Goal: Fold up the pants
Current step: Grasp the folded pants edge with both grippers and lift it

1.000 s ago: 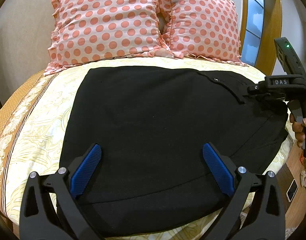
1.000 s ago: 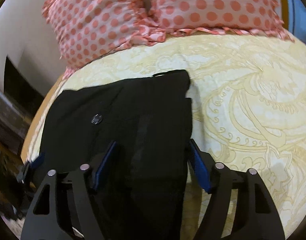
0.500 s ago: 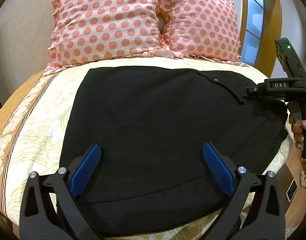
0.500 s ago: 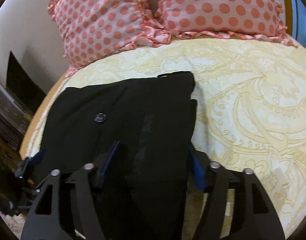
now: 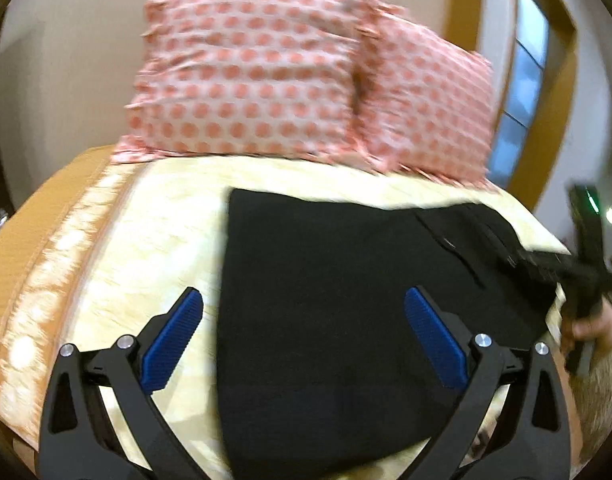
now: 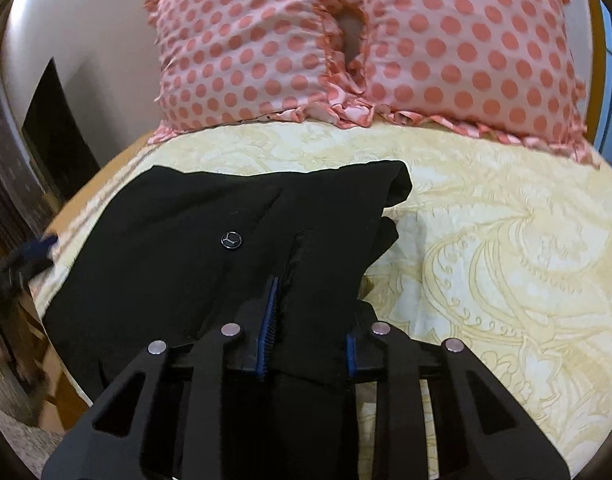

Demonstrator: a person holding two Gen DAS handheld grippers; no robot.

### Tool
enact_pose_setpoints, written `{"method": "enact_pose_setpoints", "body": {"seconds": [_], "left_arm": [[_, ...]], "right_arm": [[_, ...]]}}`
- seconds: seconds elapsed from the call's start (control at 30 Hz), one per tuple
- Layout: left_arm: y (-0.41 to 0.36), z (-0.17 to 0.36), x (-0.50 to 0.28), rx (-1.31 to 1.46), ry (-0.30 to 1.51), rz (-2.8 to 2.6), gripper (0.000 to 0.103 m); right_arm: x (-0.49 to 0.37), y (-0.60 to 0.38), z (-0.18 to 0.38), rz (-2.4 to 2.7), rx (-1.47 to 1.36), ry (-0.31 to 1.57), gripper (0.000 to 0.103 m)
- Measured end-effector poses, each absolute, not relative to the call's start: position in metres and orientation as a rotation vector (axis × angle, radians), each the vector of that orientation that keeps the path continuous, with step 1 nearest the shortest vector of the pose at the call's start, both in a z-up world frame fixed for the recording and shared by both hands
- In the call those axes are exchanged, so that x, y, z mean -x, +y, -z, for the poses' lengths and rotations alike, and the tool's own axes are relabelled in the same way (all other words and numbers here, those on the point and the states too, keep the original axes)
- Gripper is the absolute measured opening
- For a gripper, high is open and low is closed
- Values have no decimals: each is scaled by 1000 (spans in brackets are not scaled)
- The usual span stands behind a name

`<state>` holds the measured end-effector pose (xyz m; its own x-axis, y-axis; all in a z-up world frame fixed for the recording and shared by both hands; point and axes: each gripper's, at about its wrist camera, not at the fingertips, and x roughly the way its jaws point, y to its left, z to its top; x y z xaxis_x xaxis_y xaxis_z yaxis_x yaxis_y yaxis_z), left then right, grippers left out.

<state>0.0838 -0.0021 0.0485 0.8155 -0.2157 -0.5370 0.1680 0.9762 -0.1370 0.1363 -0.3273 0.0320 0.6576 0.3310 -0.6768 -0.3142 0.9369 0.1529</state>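
Observation:
The black pants [image 5: 337,300] lie flat and folded on a yellow patterned bedspread [image 5: 154,240]. My left gripper [image 5: 306,344] is open, its blue pads spread over the pants' left edge, holding nothing. My right gripper [image 6: 309,340] is shut on the waistband end of the pants [image 6: 226,248], fabric bunched between its blue pads near a small round button [image 6: 231,239]. The right gripper also shows at the right edge of the left wrist view [image 5: 545,268], on the pants.
Two pink polka-dot pillows [image 5: 266,80] stand against the wall at the head of the bed and show in the right wrist view [image 6: 365,48]. A wooden door frame [image 5: 465,20] is at the right. The bed's wooden edge [image 5: 26,232] runs along the left.
My right gripper has closed from open onto the waistband end of the pants. My left gripper has shifted left, so its left pad now sits over bare bedspread.

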Motion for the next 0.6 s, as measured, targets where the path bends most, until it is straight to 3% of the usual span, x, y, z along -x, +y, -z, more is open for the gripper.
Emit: {"method": "enact_pose_setpoints", "body": {"seconds": [0.13,0.33,0.43,0.6], "left_arm": [[25,-44,-131,151,724,185,99],[27,-27,-179,206,868,237,88],[22,-21,-193,204,900,252,86],[17,-16,-210,224,938,290,73]], "right_arm": [[-140,-332,-29,-370,-56,783,28],[-140,-333,-26,-373,-77,785,28],[-141,-335,-24,-378,-93,789,28],[-143,-339,-21,-385,-118,795,28]]}}
